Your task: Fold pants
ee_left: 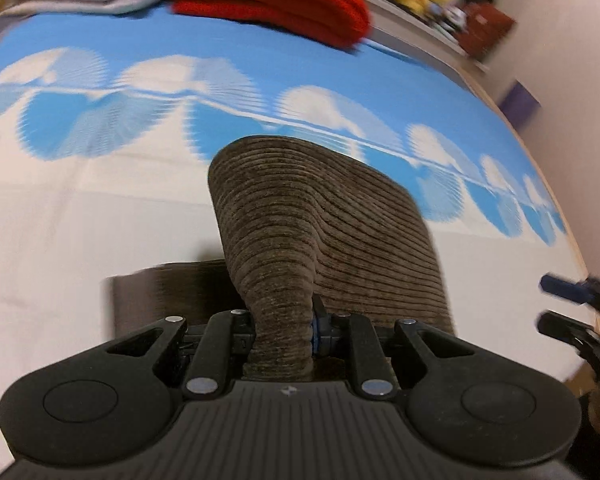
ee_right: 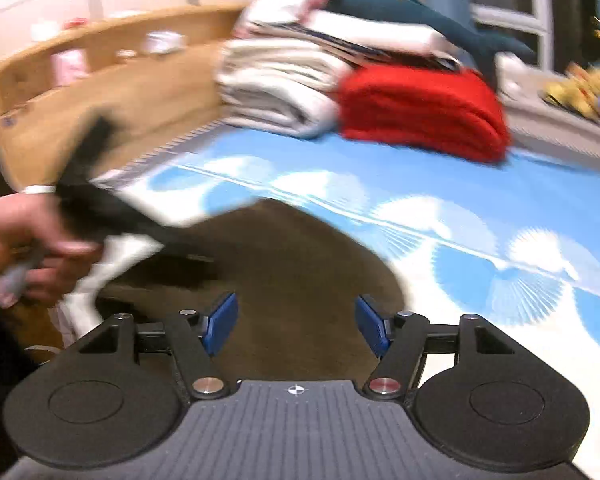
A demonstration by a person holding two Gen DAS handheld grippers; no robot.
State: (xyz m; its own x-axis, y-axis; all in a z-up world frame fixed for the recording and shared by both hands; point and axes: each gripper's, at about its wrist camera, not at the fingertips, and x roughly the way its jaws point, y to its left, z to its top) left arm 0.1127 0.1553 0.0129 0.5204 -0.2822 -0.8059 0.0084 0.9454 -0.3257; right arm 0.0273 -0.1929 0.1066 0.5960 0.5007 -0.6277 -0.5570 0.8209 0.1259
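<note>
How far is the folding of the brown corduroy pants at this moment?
Partly done, it seems. The brown corduroy pants already lie doubled on the blue and white bedsheet, with a layer flat underneath. In hand: the left claw is shut on a bunched part and lifts it. The right claw is open and holds nothing. Left: lay this fold flat, perhaps fold again.

Brown corduroy pants point(ee_left: 324, 232) lie seemingly folded on the bedsheet, one bunched part lifted upward.
</note>
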